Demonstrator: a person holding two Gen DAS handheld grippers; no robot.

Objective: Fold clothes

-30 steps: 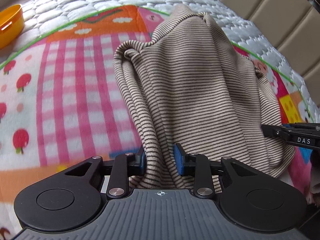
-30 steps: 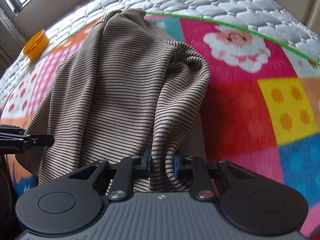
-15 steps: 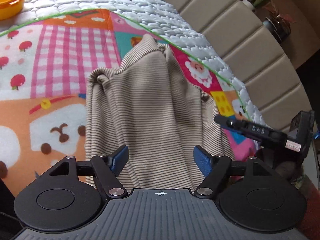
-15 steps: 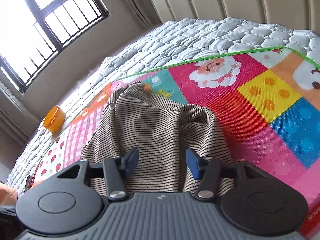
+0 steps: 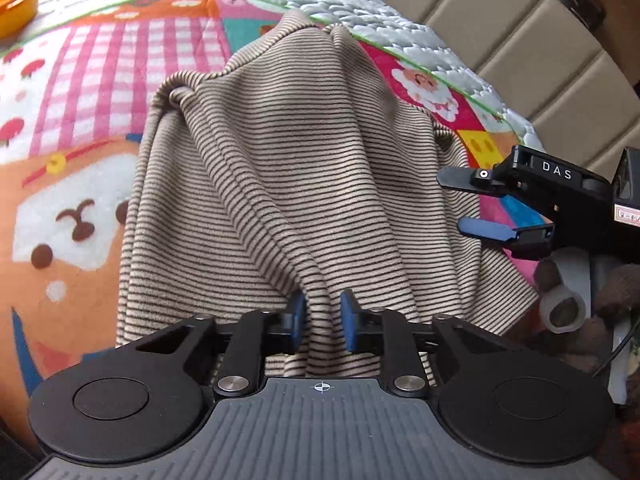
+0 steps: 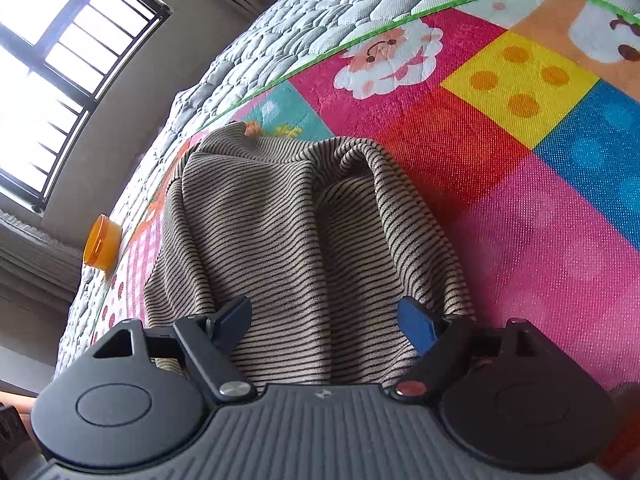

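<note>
Low in the left wrist view, the left gripper (image 5: 320, 318) has its blue pads drawn in tight on a gathered fold of the striped garment (image 5: 304, 184), presumably to keep that near edge anchored while the cloth gets arranged. At the right edge of that frame the right gripper (image 5: 472, 204) hangs just beside the garment's side, its two fingers spread with nothing between them. The right wrist view agrees: the pads stand wide apart over the cloth at the bottom of the frame, gripping none of it, so this hand looks ready to pick a fresh hold. The garment itself lies bunched through the middle of both views on the colourful patchwork play mat (image 6: 520, 160), with loose ridges running away from the pinch. Beyond the mat is the quilted mattress (image 6: 360, 12), and an orange bowl (image 6: 102, 242) sits at its far edge, left of frame.
</note>
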